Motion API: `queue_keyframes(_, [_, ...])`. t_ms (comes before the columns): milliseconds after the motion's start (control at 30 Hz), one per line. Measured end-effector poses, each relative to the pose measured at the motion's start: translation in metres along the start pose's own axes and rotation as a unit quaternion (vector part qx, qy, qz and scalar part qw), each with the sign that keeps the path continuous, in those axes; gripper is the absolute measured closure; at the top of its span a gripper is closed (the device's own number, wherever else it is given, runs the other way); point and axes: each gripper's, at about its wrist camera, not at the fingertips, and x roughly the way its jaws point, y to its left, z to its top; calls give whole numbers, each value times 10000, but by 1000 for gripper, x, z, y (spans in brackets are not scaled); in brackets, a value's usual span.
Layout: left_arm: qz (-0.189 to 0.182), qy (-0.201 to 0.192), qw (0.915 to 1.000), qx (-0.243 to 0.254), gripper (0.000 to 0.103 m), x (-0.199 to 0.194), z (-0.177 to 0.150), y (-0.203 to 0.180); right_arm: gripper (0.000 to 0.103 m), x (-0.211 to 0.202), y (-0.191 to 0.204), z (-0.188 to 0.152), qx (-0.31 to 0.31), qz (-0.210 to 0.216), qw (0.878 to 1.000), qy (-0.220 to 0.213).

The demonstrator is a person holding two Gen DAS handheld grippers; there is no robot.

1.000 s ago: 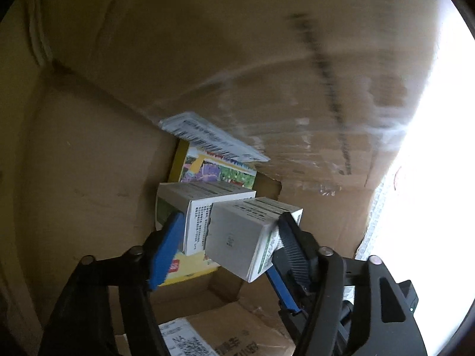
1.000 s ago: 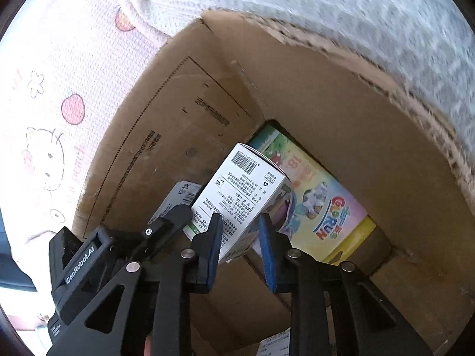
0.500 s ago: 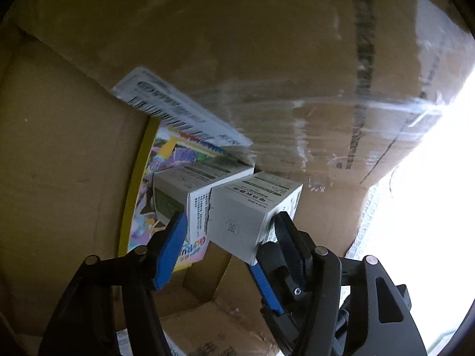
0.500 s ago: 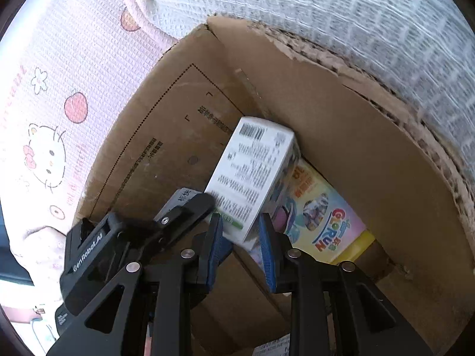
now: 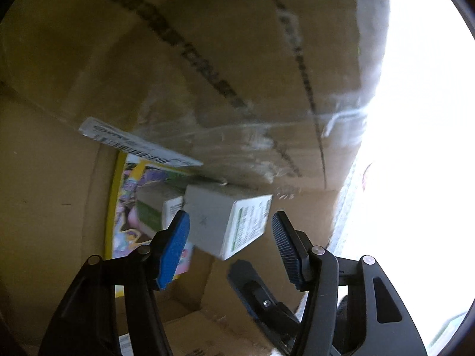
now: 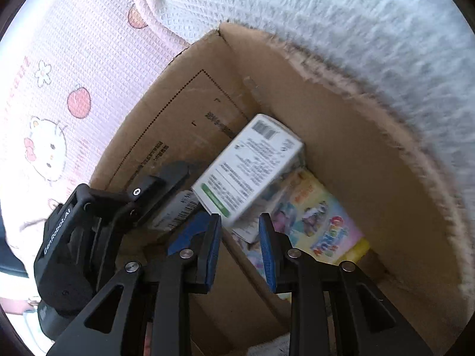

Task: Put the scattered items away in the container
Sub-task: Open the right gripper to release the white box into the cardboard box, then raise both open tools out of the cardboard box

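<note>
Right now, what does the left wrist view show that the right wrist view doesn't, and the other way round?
Only the left wrist view: the clear tape and a white barcode label on the cardboard box's wall, and the left gripper open around a white carton.

Only the right wrist view: the pink cartoon-print cloth, the box's rim, and the right gripper open below a white barcoded carton.

Both: the cardboard box interior and the colourful yellow-edged box lying in it.

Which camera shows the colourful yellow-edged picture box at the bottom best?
The right wrist view: the colourful yellow-edged picture box shows its cartoon face and lettering. In the left wrist view only a dim strip shows, behind the white cartons.
</note>
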Motion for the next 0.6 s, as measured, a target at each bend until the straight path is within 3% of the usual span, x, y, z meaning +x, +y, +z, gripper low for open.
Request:
queue_keyframes(133, [127,106,9997,189,41,-5,-2,-6,80,-2,13,-9,-555,-733,9957,151])
queue_keyframes(167, [182,178,9993,279,46,-6,-2,-10,80,1,16,-11,-614,-803,9945,272])
queue_keyframes(200, [238,230,9986,405,52,-8,-3,-14,80,3,16,-12,-592,-801,9943,380])
queue_keyframes(267, [365,307,9955,813,77,-10,-6,-25,81,9,13,-13,-360,-775,9950,524])
queue_keyframes(333, [472,302,9904,1266,93,-12,-9,-38,81,16,8,-11,-40,-804,9950,597])
queue_keyframes(467, [765,329,9735,2129,96,-12,-13,-63,84,32,6,-5,290,-1101,9914,640])
queue_keyframes(600, [1025,445,9552,2741,96,-8,-12,-82,84,45,6,-3,883,-880,9896,722])
